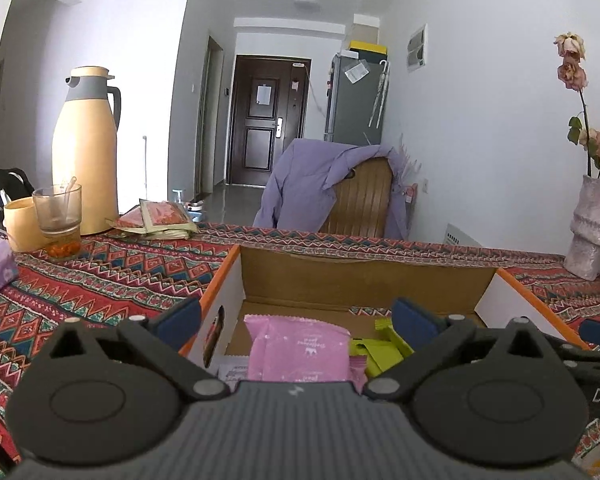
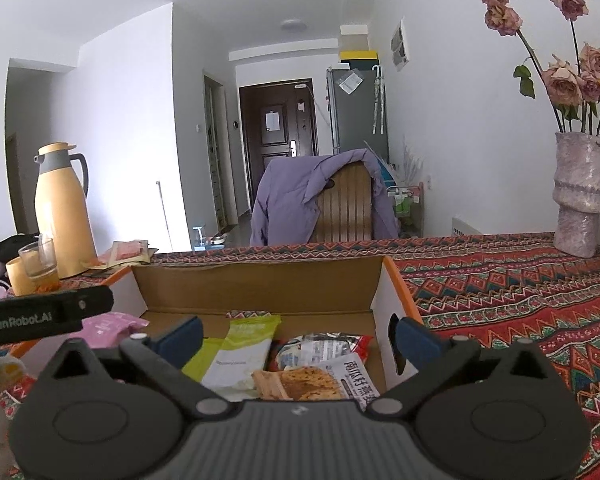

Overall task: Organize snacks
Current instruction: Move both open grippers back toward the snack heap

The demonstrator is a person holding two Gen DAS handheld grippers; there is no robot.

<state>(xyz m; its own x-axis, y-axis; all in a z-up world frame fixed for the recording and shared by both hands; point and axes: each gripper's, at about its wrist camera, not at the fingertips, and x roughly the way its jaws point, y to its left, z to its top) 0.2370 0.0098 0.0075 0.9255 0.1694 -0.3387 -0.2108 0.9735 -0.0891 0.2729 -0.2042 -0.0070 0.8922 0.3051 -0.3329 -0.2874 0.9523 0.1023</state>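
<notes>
Hovering over an open orange-edged cardboard box (image 1: 364,276) on the patterned worktop (image 1: 112,268), both hand-held grippers stand wide open and empty: left hand-held gripper (image 1: 296,312), right hand-held gripper (image 2: 298,334). Snack packets lie inside the box, including a pink packet (image 1: 300,354) and a green-and-white packet (image 2: 240,356). Loosely piled, they may slide or jam against the box wall if nudged.

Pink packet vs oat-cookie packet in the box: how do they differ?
The pink packet is plain pink with small print; the oat-cookie packet shows a biscuit photo and large Chinese characters. The pink packet lies on the left side of the cardboard box, the oat-cookie packet at the right. Both lie flat, ungripped.
</notes>
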